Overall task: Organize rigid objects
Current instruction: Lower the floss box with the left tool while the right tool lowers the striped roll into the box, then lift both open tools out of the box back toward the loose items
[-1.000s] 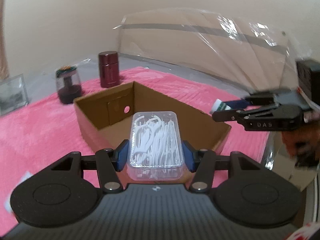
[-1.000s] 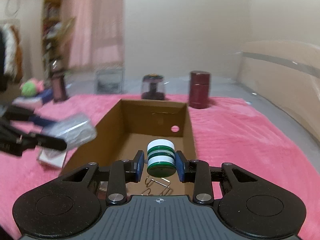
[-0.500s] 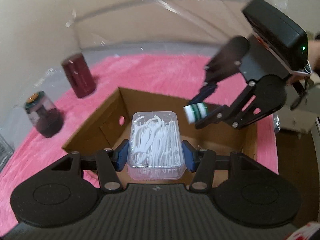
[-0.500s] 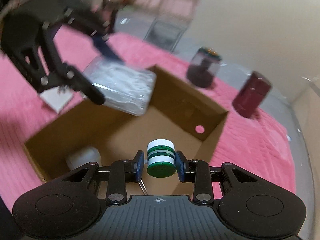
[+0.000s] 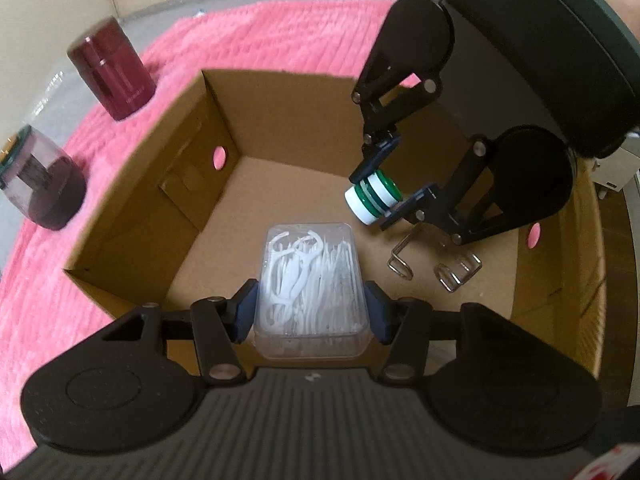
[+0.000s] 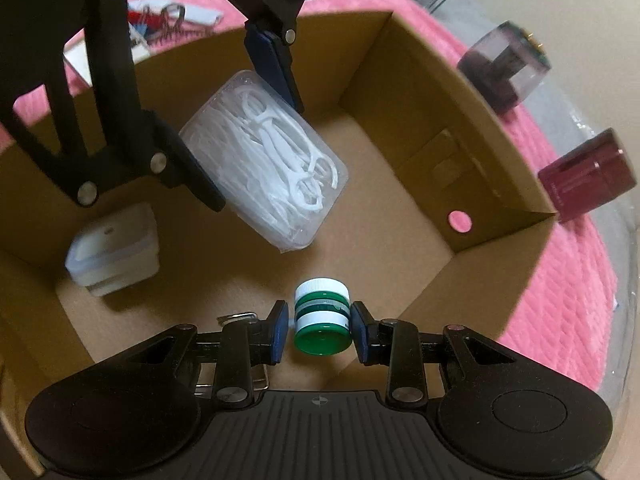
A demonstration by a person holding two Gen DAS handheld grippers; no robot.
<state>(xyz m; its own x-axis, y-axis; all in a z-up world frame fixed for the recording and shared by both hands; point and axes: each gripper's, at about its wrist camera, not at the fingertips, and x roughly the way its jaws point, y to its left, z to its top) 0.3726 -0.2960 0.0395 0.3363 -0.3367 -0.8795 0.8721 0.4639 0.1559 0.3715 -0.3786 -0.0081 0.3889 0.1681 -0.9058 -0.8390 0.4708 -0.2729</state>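
My left gripper (image 5: 310, 312) is shut on a clear plastic box of white floss picks (image 5: 310, 288) and holds it above the floor of an open cardboard box (image 5: 132, 216). My right gripper (image 6: 319, 334) is shut on a small green and white jar (image 6: 322, 320), also held inside the cardboard box (image 6: 480, 152). In the left wrist view the right gripper (image 5: 386, 188) holds the jar (image 5: 372, 198) above the box floor. In the right wrist view the left gripper (image 6: 236, 128) holds the floss box (image 6: 268, 160) tilted.
A white lidded container (image 6: 114, 248) and metal clips (image 5: 436, 266) lie on the box floor. A dark red canister (image 5: 112, 68) and a smoky jar (image 5: 40, 184) stand outside on the pink cloth (image 5: 280, 36). A card with clips (image 6: 160, 20) lies beyond the box.
Both grippers have moved from above the box rim down into the cardboard box, each still holding its object. The views now look steeply down at the box floor.
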